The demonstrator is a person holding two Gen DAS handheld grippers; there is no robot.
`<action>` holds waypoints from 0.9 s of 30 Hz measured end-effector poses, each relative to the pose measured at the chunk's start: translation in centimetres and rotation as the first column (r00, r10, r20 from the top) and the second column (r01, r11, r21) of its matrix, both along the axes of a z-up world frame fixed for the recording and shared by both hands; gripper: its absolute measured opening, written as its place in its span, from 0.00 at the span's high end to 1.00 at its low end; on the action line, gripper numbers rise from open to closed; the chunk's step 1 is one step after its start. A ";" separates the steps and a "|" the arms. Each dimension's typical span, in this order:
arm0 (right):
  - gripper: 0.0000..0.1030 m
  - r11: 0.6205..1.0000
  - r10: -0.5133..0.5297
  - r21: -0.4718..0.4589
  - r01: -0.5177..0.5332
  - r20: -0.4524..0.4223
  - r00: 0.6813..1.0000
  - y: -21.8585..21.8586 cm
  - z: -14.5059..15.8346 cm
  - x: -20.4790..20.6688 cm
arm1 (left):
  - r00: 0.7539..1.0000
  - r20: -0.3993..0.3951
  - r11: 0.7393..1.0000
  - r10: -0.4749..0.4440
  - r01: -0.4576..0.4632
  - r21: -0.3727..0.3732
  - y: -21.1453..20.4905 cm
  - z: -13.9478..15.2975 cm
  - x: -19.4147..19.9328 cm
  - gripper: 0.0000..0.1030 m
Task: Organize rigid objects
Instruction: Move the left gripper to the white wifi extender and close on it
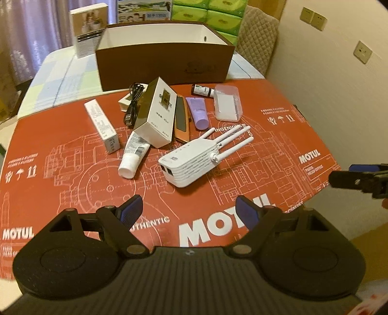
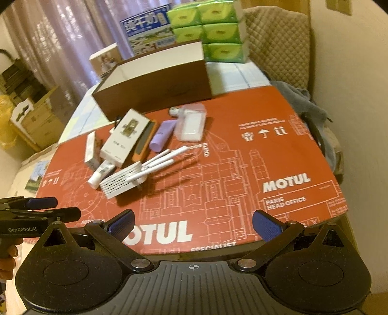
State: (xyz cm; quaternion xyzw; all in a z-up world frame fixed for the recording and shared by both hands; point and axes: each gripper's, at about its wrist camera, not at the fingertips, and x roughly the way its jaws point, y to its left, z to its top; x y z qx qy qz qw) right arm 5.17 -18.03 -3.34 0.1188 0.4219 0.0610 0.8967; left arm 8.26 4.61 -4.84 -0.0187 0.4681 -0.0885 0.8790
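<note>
Pale curtains (image 2: 60,48) hang behind the table; cream wall (image 1: 327,60) carries sockets (image 1: 313,18).

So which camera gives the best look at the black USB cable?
The left wrist view. There the black USB cable lies coiled in the open, beside the tall white box, its plug visible. In the right wrist view that white box hides nearly all of it.

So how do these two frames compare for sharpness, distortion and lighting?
Left wrist view: mostly sharp, print on the red cardboard sheet readable; the brown box bows from fisheye. Right wrist view: softer, the white router and box smeared as by motion. Both: warm, dim indoor light, soft shadows, no strong glare.
</note>
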 end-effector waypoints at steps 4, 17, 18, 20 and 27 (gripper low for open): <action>0.02 0.999 -0.047 0.000 0.047 -0.011 0.999 -1.0 -0.3 0.3 | 0.999 -0.002 0.999 -0.032 0.032 -0.003 0.4 -1.0 1.7 0.25; 0.02 0.998 -0.070 -0.001 0.070 -0.058 0.996 -3.4 -1.4 4.3 | 0.997 -0.036 0.998 -0.066 0.066 -0.006 0.5 -4.1 6.8 0.29; 0.02 0.998 -0.070 -0.003 0.070 -0.060 0.996 -3.6 -1.5 4.6 | 0.997 -0.043 0.998 -0.066 0.066 -0.011 0.4 -4.4 6.9 0.30; 0.02 0.997 -0.075 -0.003 0.075 -0.068 0.995 -3.9 -1.7 5.1 | 0.996 -0.056 0.997 -0.067 0.066 -0.030 0.1 -5.0 7.1 0.34; 0.02 0.995 -0.098 0.009 0.100 -0.109 0.989 -5.1 -3.0 5.5 | 0.993 -0.061 0.995 -0.096 0.094 -0.041 -1.4 -5.8 7.3 0.40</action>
